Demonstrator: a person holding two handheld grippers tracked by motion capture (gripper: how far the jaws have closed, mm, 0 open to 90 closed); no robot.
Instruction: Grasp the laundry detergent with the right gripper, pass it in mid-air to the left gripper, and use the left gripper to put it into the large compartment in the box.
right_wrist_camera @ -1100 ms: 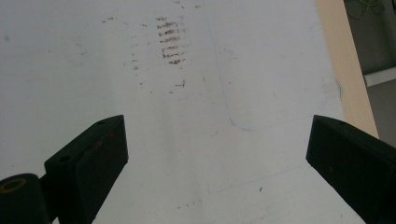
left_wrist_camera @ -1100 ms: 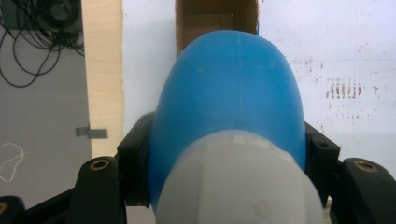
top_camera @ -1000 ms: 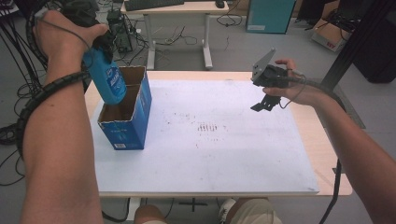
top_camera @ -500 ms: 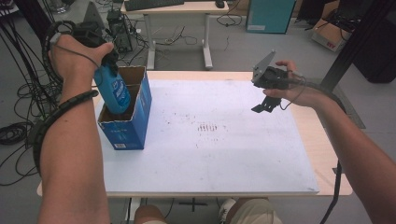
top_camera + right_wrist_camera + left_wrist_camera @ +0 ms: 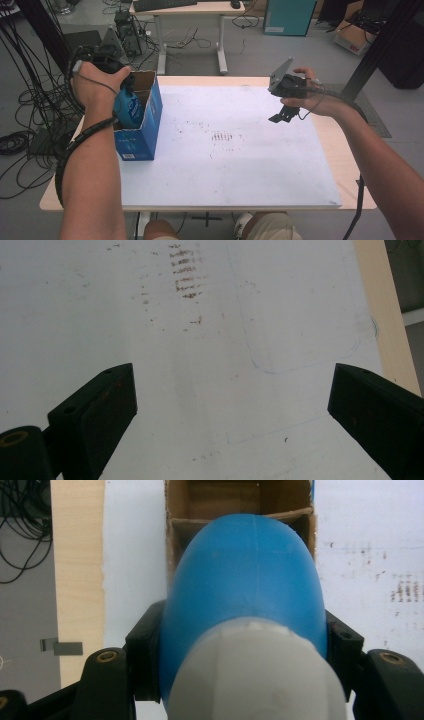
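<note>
A blue bottle (image 5: 128, 107) with a white cap (image 5: 257, 680) hangs bottom-down, partly inside an open blue cardboard box (image 5: 142, 135) at the table's left. My left gripper (image 5: 117, 82) is shut on the bottle near its cap end; its black jaws press both sides of the blue body (image 5: 245, 585). The box's brown inside (image 5: 235, 500) lies straight below the bottle. My right gripper (image 5: 281, 116) hovers open above the white table cover (image 5: 210, 365) at the right, with nothing between its jaws.
The white cover (image 5: 225, 165) bears faint brown smudges (image 5: 222, 136) near its middle. Bare wooden table edge (image 5: 345, 165) runs along the right and left. Cables (image 5: 25, 125) lie on the floor to the left; another desk (image 5: 190, 10) stands beyond.
My left gripper has come down with the blue bottle, whose lower end is now inside the box. The right gripper has stayed where it was.
</note>
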